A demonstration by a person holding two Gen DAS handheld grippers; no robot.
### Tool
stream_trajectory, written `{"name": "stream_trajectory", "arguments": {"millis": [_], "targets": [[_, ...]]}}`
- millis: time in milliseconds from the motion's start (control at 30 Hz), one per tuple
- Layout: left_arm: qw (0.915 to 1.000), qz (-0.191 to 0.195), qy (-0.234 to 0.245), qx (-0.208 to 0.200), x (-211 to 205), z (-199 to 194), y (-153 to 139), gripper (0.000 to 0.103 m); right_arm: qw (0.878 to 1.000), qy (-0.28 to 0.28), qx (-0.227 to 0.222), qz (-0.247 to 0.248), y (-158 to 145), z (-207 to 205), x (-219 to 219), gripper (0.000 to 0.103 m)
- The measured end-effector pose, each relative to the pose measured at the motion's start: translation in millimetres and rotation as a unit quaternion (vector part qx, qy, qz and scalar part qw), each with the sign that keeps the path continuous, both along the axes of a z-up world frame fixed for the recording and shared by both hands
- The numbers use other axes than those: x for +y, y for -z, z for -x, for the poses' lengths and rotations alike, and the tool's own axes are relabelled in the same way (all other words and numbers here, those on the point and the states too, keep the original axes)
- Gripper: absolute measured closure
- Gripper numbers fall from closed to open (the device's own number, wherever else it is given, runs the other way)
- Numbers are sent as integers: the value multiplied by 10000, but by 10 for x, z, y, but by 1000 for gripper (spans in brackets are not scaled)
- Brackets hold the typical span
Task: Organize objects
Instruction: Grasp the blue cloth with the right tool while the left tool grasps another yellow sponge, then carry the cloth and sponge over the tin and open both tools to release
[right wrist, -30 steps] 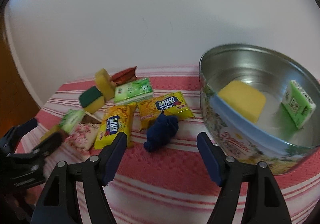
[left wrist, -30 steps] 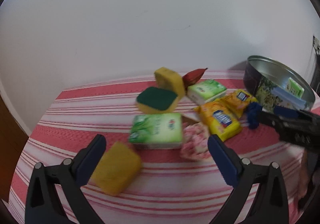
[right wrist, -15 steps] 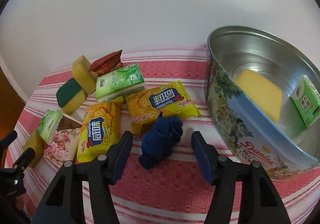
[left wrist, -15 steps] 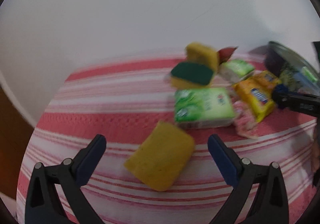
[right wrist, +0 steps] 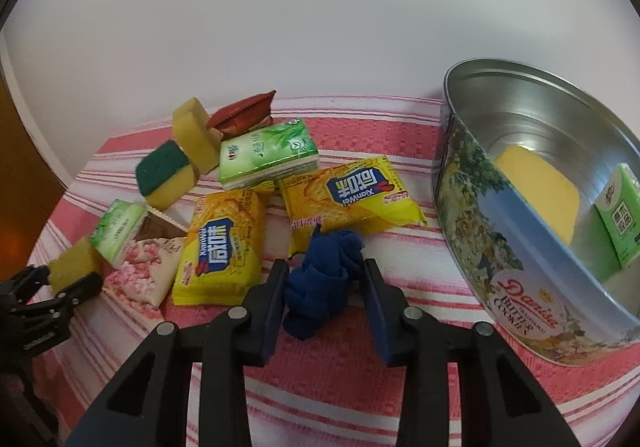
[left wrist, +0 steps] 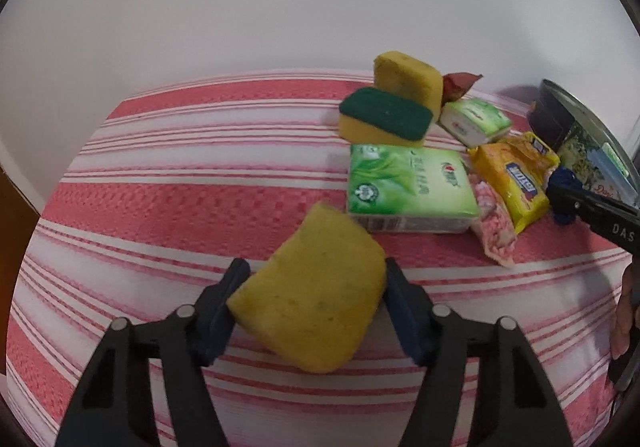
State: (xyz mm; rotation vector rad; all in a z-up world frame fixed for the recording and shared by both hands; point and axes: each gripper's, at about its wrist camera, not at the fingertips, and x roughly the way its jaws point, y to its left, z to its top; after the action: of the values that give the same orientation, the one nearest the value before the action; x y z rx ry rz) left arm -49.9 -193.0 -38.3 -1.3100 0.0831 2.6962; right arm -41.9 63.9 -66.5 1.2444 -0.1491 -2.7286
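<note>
My left gripper (left wrist: 314, 279) is shut on a yellow sponge (left wrist: 312, 295) lying on the red striped cloth; its pads press both sides. It also shows at the left in the right wrist view (right wrist: 72, 267). My right gripper (right wrist: 324, 279) has its jaws close around a knotted blue cloth (right wrist: 320, 287), touching it on both sides. A round butter cookie tin (right wrist: 520, 247) stands to the right, holding a yellow sponge (right wrist: 540, 203) and a green tissue pack (right wrist: 620, 223).
A pile lies on the cloth: two yellow cracker packs (right wrist: 224, 243), two green tissue packs (left wrist: 408, 187), a green-topped sponge (left wrist: 384, 119), another yellow sponge (left wrist: 408, 81), a red packet (right wrist: 244, 113) and a pink packet (left wrist: 494, 223). A white wall stands behind.
My left gripper moved onto the yellow sponge and closed on it. My right gripper moved forward over the blue cloth and narrowed around it.
</note>
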Motion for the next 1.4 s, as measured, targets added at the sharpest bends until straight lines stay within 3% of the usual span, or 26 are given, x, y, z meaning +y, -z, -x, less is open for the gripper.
{"name": "stream_trajectory", "arguments": {"millis": [100,433,567,667,833,1067,1400], "targets": [[9999,-91,24,74,-18,-27,-17,45,9999,-54,142,32,-46,-81,25,63],[9944,-545,317,854,57,-229,-315,45,9949,-237,974,65,-368,-363,32,63],[9891,-1003,76,1075,2,-218,-393,45,9923,-253,1208,82,-447,-399,28,63],[9872,-1020,-110,1220,91,-217,-418,45,9914,-275,1276,127,-466,-394,15,63],[9861,-854,-153,1416,388,-261,-493,45,9888,-293,1446,227,-547,-446,132,63],[9819,-1109,16,1535,876,-308,-679,45,9778,-473,1872,817,-730,-584,510,63],[9819,-1036,371,1545,1760,-198,-814,45,9739,257,2109,793,-852,-631,1185,63]]}}
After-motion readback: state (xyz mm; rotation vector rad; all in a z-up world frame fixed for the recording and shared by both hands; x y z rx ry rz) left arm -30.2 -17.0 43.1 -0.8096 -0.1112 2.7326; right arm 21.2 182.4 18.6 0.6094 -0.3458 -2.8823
